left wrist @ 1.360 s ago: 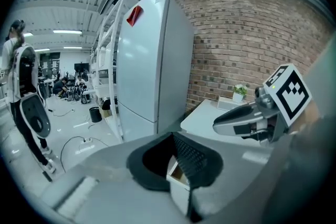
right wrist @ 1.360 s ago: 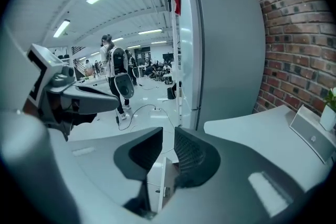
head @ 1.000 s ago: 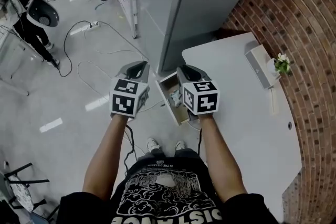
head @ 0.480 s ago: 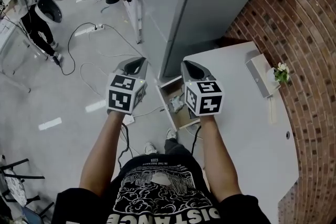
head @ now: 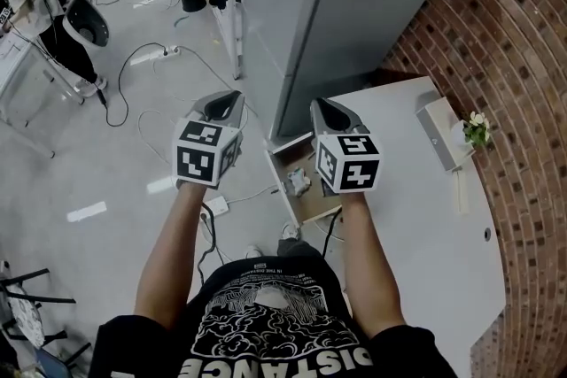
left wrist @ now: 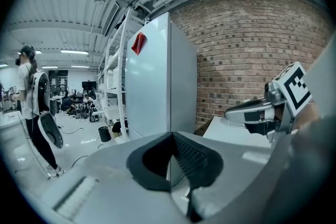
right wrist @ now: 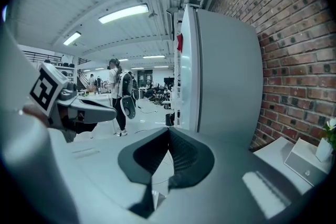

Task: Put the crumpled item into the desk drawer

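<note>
Both tongs are pinched fully together with nothing between the pads: the left tongs (head: pixel 226 100) and the right tongs (head: pixel 325 107) point side by side, a little downward, at the tall grey cabinet (head: pixel 354 4). A second ago the right tongs hung lower, right over the open drawer (head: pixel 306 210), blocking my view into it. Since then both have come up and away, and I can see the crumpled item (head: pixel 297 181) lying inside the drawer, below the gap between the tongs and nearer the right pair. I take that as the drop made: the item is in and my right tongs are clear of it. The drawer still stands pulled out from the desk (head: pixel 416 190), so pushing it shut is the only thing I might have left to do.
</note>
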Tool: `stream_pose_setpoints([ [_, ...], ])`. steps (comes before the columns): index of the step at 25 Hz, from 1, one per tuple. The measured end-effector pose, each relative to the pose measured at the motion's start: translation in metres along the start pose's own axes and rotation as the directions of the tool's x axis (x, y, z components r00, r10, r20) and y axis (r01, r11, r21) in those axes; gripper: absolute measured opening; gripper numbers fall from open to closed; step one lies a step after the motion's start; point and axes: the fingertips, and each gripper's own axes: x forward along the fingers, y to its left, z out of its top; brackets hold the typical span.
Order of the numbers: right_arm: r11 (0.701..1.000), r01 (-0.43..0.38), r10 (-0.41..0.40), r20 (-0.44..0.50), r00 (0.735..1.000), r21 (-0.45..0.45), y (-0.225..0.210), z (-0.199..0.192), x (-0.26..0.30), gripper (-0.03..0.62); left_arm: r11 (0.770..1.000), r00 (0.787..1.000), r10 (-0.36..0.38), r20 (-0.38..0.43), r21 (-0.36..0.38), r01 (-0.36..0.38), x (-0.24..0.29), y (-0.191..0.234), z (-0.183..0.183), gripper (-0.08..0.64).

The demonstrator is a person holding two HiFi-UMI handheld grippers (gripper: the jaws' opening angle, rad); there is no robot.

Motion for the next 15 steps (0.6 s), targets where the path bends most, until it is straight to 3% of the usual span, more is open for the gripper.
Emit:
stream_pose_setpoints([
  [15, 1.0, 0.014, -0.014, 0.012, 1.0, -0.004, -0.0028, 0.0043, -0.0027, 0.002, 1.0, 1.0, 0.005, 0.006, 0.009, -0.005, -0.0034, 0.0016, 0.0052, 0.0],
])
